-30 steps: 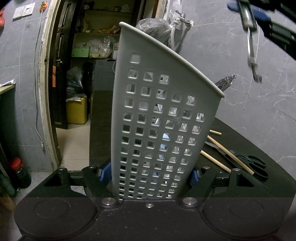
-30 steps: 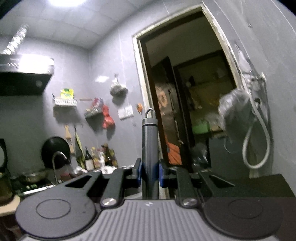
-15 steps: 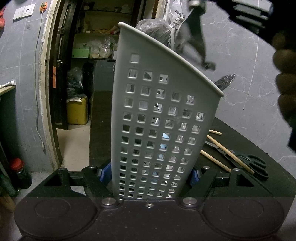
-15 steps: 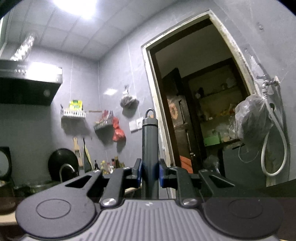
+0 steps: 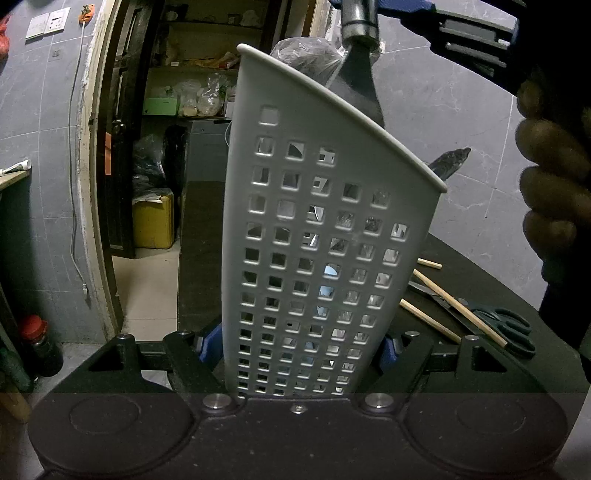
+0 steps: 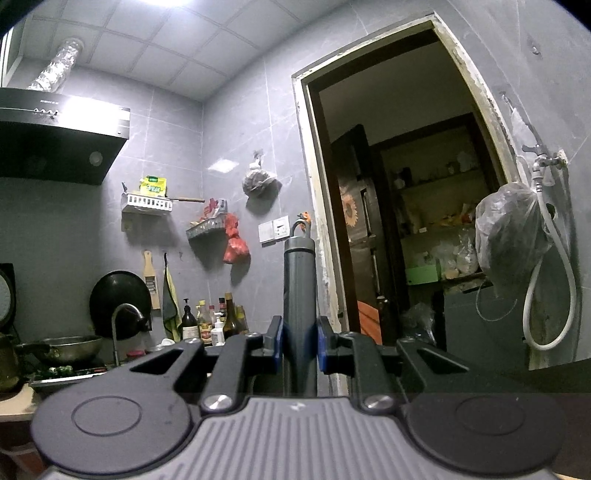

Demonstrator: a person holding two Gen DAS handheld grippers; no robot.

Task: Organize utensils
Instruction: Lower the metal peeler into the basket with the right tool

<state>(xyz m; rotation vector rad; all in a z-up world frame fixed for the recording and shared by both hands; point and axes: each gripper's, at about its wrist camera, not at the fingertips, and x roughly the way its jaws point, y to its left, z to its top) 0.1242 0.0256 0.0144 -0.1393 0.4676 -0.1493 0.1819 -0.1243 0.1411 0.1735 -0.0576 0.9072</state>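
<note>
Dim room, bright ceiling light (image 6: 166,3) glare overhead; fisheye bending edges, dark corners.

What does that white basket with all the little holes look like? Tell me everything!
The basket is a tall holder of pale grey-white plastic, with rows of small square holes in its wall and a smooth rim that slants down to the right. It stands upright, a bit tilted, clamped near its base by the left gripper. Utensils show through the holes, and a dark tip pokes out behind its right edge. A metal utensil held by the right gripper dips in behind the rim.
</note>
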